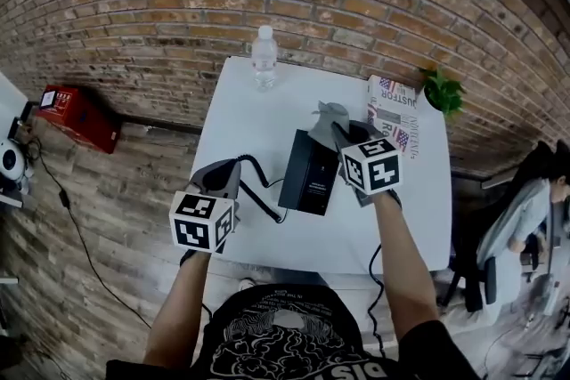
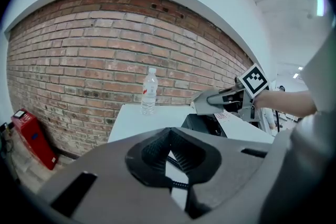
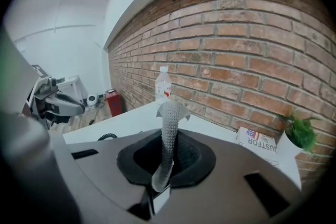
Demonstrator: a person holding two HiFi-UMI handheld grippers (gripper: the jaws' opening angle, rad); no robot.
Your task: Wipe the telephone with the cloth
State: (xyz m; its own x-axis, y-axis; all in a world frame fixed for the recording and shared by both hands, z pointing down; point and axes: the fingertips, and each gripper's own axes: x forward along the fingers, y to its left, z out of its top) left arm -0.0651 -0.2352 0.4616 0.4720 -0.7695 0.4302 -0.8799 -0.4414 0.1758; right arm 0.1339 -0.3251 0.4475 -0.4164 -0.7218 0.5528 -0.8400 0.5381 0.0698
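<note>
A black telephone sits mid-table on the white table, and its coiled cord trails off to the left. My right gripper hovers over the phone's far end, shut on a grey cloth. In the right gripper view that cloth rises as a strip out of the closed jaws. My left gripper is left of the phone, beside the cord. Its jaws meet at the tips with nothing seen between them, and the cord shows beneath.
A water bottle stands at the table's far edge, against the brick wall. A magazine and a small plant lie at the far right. On the floor to the left is a red box. A person sits at the right.
</note>
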